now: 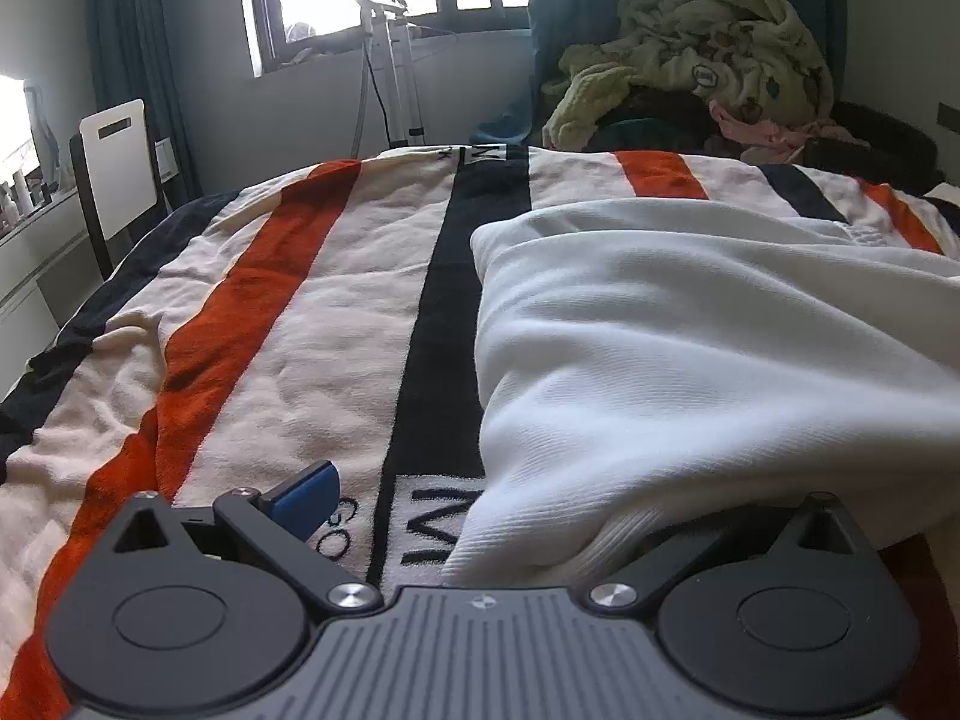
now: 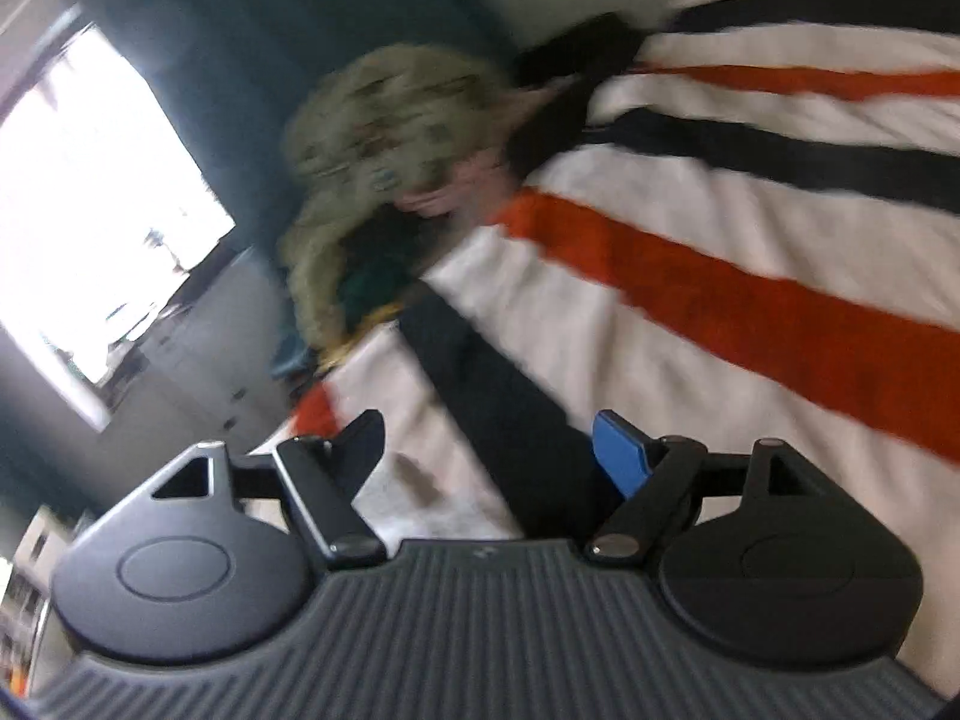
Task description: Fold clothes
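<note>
**White garment on the striped blanket, left claw at its hem**

Clearly, the white garment (image 1: 690,348) lies spread on the right half of the striped blanket (image 1: 288,312), its ribbed hem draped over the near edge and onto the left gripper (image 1: 480,510). One blue-padded finger (image 1: 309,501) stands wide to the left; the other is hidden under the cloth, so whether this claw holds the hem I cannot tell. The right gripper (image 2: 486,450) hangs over the blanket with its fingers spread and nothing between them; that view is smeared, so its place is only roughly judged.

The garment looks bunched and rounded rather than squared, which fits either laying-out or a fold under way. Either way the soft, thick knit wants a firm pinch at an edge.

Beyond, at the far right corner, sits a heap of clothes (image 1: 708,60), pale green fleece on top.
</note>
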`<control>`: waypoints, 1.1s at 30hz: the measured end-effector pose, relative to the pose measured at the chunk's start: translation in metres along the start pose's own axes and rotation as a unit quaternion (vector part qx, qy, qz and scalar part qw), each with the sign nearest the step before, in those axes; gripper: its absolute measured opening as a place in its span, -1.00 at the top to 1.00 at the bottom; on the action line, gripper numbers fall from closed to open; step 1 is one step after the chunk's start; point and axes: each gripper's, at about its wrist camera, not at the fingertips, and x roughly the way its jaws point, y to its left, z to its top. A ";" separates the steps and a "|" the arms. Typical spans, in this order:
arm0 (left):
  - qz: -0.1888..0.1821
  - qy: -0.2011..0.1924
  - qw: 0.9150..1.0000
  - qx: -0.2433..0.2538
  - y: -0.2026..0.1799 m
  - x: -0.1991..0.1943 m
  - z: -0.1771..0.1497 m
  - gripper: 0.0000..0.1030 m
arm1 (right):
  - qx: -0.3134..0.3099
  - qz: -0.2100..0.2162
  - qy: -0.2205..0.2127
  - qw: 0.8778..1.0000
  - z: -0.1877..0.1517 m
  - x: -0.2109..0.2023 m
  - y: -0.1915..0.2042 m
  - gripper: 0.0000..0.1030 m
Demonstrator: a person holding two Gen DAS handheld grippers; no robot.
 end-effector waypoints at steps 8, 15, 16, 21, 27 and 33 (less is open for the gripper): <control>0.001 0.003 1.000 -0.003 0.000 0.001 -0.002 -1.00 | -0.080 0.066 0.176 0.979 0.009 0.133 0.026 -0.51; 0.006 -0.007 1.000 0.009 -0.005 0.005 0.000 -1.00 | -0.116 0.071 0.180 0.974 -0.003 0.152 0.028 0.43; 0.008 -0.011 1.000 0.013 -0.007 0.004 0.000 -1.00 | -0.119 0.074 0.176 0.974 -0.004 0.151 0.028 0.49; 0.002 -0.017 1.000 0.015 -0.007 0.005 0.000 -1.00 | -0.115 0.063 0.133 0.982 -0.001 0.150 0.026 0.65; -0.002 -0.014 1.000 0.010 -0.004 0.006 0.001 -1.00 | -0.060 0.058 0.173 0.981 -0.003 0.165 0.001 0.44; -0.008 -0.006 1.000 -0.002 0.001 0.008 0.001 -1.00 | -0.036 0.072 0.164 0.983 0.015 0.127 -0.003 -0.23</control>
